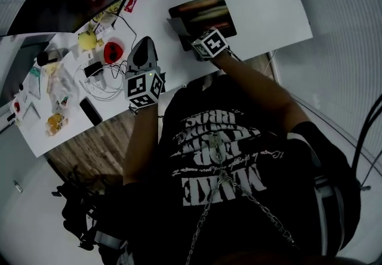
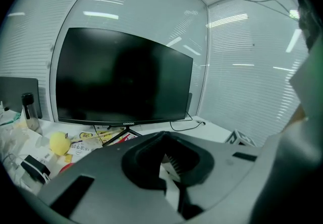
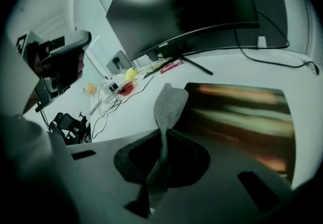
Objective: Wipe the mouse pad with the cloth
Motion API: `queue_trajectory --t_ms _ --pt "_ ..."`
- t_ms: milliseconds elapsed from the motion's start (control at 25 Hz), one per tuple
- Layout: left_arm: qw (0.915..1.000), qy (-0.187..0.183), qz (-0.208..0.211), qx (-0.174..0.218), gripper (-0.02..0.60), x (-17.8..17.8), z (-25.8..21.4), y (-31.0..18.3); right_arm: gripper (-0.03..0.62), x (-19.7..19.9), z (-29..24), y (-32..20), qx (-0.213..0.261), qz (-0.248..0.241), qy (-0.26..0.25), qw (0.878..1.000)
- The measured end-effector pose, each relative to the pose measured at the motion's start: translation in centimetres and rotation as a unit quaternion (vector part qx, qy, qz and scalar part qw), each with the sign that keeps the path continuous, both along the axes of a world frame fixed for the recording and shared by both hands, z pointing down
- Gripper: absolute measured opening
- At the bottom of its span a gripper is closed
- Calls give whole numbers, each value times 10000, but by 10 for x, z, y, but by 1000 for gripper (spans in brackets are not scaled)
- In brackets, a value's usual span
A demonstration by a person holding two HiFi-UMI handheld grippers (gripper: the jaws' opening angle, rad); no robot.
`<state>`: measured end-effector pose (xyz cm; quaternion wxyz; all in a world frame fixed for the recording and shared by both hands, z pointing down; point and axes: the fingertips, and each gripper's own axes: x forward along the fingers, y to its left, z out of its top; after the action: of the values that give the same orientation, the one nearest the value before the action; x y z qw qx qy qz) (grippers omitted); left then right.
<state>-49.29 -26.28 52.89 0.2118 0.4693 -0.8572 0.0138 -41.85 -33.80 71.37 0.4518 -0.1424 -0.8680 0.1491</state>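
The person wears a black short-sleeved T-shirt [image 1: 239,132] printed with white block lettering; a thin silver metal chain [image 1: 218,192] hangs down its front. The dark grey left gripper [image 1: 145,43] and right gripper [image 1: 181,26] each carry 1 white cube with black square markers [image 1: 145,88].

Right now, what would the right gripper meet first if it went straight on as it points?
Probably the dark rectangular mouse pad, near its left edge, with the grey woven cloth in the right gripper touching first; depth is unclear.
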Motion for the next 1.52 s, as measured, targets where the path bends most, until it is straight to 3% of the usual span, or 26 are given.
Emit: queue_trajectory --t_ms 120,240,400,640,840,960,1040,1120,1280,1360,1440,1520 --pt "10000 -40 -24 -37 6 3 -2 3 20 9 18 16 -14 -205 142 9997" --pt "9999 -67 -45 -64 6 4 -4 4 20 18 22 -3 -92 61 164 9998" --pt "9999 -76 -53 -50 6 8 -6 -2 20 43 23 -58 106 449 187 9988" --pt "9999 -113 27 14 6 21 -14 -30 20 93 22 -158 199 1478 321 9883" --pt "9999 -142 3 28 6 34 -19 -50 20 116 14 -207 351 2004 291 9787" --pt "9999 -150 -63 31 6 41 -18 -57 20 129 17 -235 747 1963 294 9773" --pt "9999 -136 -84 20 6 48 -17 -62 52 133 17 -242 907 1764 199 9799" --pt "9999 -137 -81 33 6 54 -18 -67 147 137 12 -241 857 1674 75 9821" --pt "9998 -160 -56 115 6 65 -28 -74 173 143 -22 -233 847 1528 -324 9841" --pt "9995 -221 -32 227 6 71 -41 -78 178 146 -61 -226 768 1514 -824 9820" --pt "9985 -368 13 404 6 77 -62 -84 175 145 -123 -221 579 1607 -1765 9693" --pt "9962 -606 82 622 6 82 -87 -92 140 146 -196 -216 642 1641 -2825 9429"
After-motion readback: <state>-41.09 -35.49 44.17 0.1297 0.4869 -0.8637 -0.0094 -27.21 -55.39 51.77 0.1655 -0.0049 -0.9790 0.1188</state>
